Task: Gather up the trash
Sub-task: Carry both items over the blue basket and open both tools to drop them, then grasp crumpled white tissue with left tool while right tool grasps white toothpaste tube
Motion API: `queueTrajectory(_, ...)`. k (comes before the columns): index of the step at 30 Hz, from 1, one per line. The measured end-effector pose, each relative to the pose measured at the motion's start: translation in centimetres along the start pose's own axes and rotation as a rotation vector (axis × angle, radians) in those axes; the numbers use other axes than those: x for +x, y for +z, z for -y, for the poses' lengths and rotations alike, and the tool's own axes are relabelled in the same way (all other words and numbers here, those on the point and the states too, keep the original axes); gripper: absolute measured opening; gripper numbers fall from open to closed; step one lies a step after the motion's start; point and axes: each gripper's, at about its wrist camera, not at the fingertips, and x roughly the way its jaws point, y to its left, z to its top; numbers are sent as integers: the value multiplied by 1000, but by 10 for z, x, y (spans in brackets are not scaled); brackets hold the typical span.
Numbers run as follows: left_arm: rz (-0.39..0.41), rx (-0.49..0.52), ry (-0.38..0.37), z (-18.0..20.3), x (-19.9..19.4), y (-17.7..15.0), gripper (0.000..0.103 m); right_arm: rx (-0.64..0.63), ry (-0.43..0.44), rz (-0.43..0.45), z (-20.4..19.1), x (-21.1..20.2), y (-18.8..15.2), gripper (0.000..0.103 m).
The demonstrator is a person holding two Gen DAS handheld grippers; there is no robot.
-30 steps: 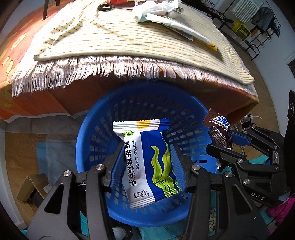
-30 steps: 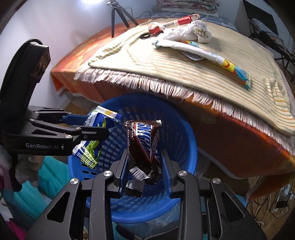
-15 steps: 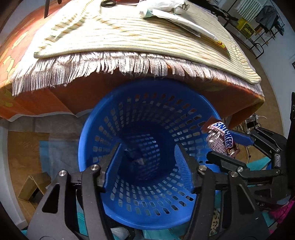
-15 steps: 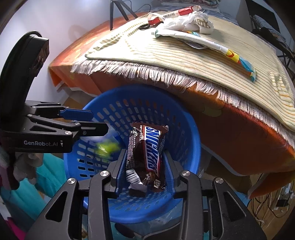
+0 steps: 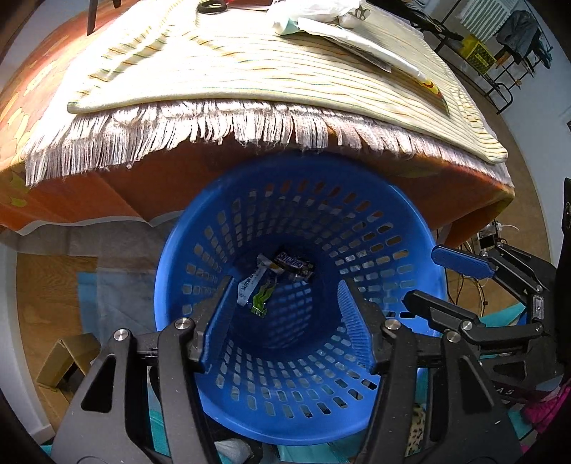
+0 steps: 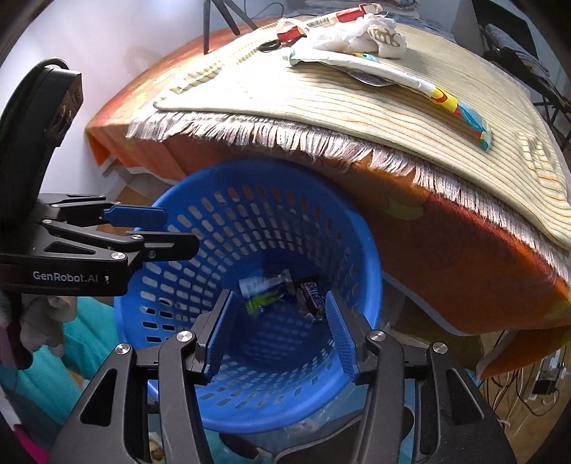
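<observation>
Trash lying deep down at the bottom of the blue basket [image 5: 200,228]: brown snack bar wrapper [image 5: 292,266] touching white and green soup packet [image 5: 255,289]. Standing on the floor, basket tucked just beside the table [image 5: 71,200], partly under the hanging fringe of the striped mat [image 5: 249,71]. Hanging over the basket mouth and pointing steeply down, left gripper [image 5: 285,282] keeping its jaws wide apart, holding nothing. Hanging just beside it over the same basket, right gripper [image 6: 279,293] having just been opening its jaws, now about half wide, with nothing between them either. Waiting up on the mat, well apart from the basket: long white wrapper [image 6: 410,80] with a yellow and blue end, crumpled white bag [image 6: 357,35] touching it, red and white wrapper [image 6: 332,19] behind that. Sitting on the wooden floor near the basket, small cardboard box [image 5: 67,360].
</observation>
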Motion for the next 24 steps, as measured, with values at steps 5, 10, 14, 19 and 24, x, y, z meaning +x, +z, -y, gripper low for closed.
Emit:
queueTrajectory(5, 9, -4, -1, 0, -3, 1, 60, 9, -2, 4, 2, 0, 1, 51)
queueTrajectory(10, 32, -2, -3, 0, -14, 8, 60, 22, -2, 11, 5, -3, 3, 51)
queueTrajectory(14, 53, 2, -3, 2, -23, 18, 60, 38, -2, 30, 9, -9, 7, 51)
queueTrajectory(19, 77, 8, -4, 5, -35, 37, 60, 64, 3, 45, 15, -17, 15, 51)
queueTrajectory(24, 103, 2, -18, 4, -47, 65, 60, 79, 7, 81, 24, -31, 29, 51)
